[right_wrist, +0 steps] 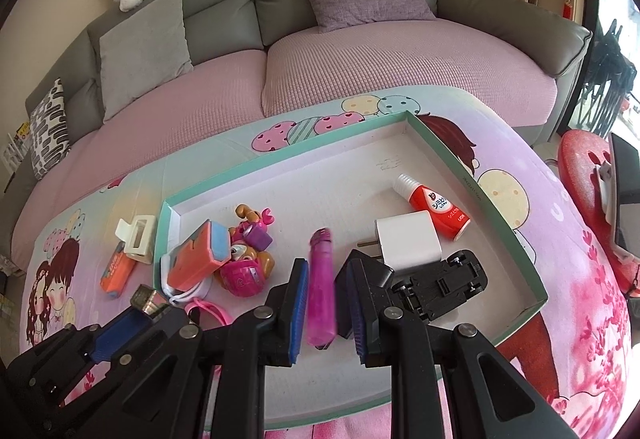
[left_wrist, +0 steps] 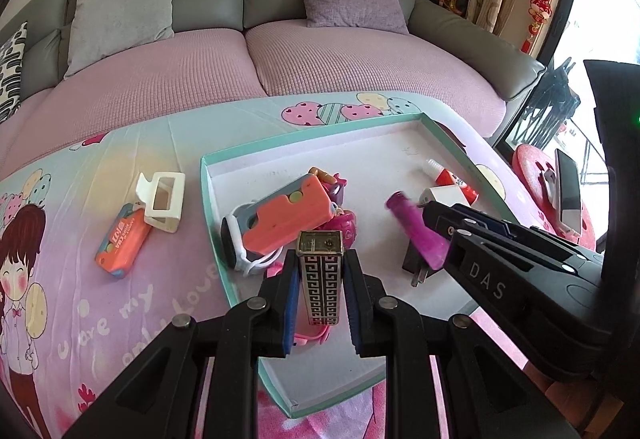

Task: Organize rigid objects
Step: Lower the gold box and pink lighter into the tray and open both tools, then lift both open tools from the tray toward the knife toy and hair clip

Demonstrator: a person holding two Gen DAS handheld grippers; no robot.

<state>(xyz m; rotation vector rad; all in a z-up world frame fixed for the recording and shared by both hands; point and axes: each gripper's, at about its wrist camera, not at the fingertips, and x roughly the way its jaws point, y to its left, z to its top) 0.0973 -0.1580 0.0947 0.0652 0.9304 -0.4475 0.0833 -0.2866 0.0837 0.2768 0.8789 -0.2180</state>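
The patterned black-and-gold lighter [left_wrist: 322,279] stands clamped between the narrowed jaws of the left gripper [left_wrist: 320,313], over the near-left corner of the teal-rimmed tray [left_wrist: 316,133]. At its two o'clock, the right gripper [right_wrist: 324,309] pinches a pink translucent lighter [right_wrist: 321,287] above the tray floor. At twelve o'clock from the patterned lighter lies an orange-and-blue toy [left_wrist: 286,217] against a pink figure [right_wrist: 250,257]; a white plug [right_wrist: 408,243], a red tube [right_wrist: 434,207] and a black toy car [right_wrist: 440,287] lie further right. At ten o'clock, outside the tray on the printed cloth [left_wrist: 120,159], rest a white clip [left_wrist: 162,199] and an orange case [left_wrist: 122,243]
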